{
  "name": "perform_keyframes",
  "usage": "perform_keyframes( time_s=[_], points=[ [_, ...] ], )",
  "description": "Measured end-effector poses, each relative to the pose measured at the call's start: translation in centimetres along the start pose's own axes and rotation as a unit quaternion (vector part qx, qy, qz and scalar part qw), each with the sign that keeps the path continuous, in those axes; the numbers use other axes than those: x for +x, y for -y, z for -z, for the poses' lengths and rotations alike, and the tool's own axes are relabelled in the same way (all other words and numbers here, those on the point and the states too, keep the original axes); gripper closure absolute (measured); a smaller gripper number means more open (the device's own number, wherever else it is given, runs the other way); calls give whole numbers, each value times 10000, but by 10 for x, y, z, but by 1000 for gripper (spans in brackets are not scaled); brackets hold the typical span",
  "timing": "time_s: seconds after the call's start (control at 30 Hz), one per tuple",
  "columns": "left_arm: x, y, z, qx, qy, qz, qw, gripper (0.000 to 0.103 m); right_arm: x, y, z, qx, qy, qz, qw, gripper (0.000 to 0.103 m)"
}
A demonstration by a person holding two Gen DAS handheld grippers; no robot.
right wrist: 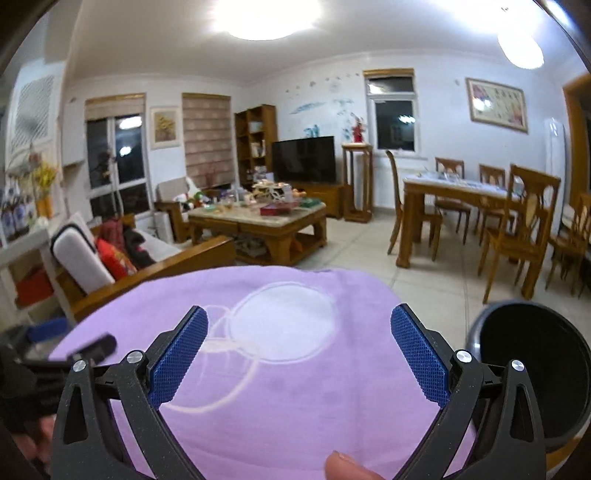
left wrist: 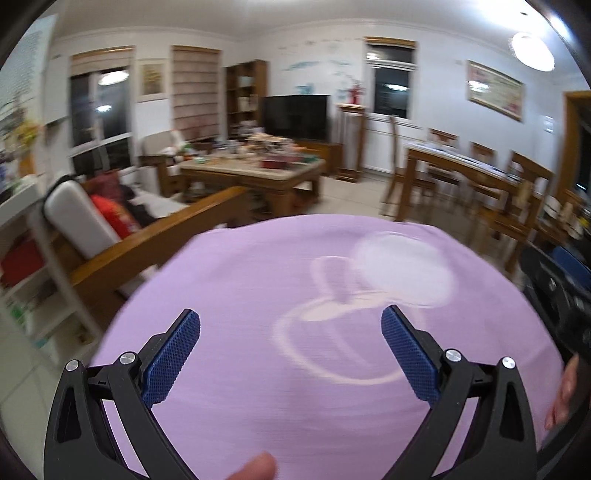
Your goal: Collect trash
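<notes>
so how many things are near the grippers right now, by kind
hand-held gripper: 2, left and right, both open, both empty
purple cloth: 1
black round bin: 1
total: 4

light: bright indoor, ceiling lamp [right wrist: 264, 14] blown out at top centre, second ceiling lamp [left wrist: 532, 51] glaring upper right | windows: dark, reflecting lamps | blur: left wrist view smeared throughout, right sharper | edges: fisheye bending, black corner vignette
</notes>
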State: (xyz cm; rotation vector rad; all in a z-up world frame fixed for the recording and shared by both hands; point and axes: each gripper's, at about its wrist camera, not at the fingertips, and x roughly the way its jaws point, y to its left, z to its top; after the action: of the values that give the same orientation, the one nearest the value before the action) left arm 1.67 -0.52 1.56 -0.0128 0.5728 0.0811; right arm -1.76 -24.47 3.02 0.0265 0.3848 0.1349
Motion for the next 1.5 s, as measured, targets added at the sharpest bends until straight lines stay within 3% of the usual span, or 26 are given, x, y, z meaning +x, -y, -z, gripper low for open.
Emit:
perform_keyframes(
  time_s=[0.13, 0.3, 0.7, 1.5],
  points=[
    [1, -18, -6, -270, -4, 43, 9996, 5, 10, -25, 5, -27, 179, -260, 9995, 5],
    [-1, -30, -3, -314, 82, 54, 9995, 5, 7, -43, 13, -246, 401, -215, 9987, 5],
    [1, -32, 4, -333, -4, 144, 9993, 5, -2, -32, 21, -40, 408, -199, 9990, 5],
    [0, -30, 9, -255, 182, 48, 9995, 5, -4, -34, 25, -8, 393, -283, 9988, 5]
  ],
)
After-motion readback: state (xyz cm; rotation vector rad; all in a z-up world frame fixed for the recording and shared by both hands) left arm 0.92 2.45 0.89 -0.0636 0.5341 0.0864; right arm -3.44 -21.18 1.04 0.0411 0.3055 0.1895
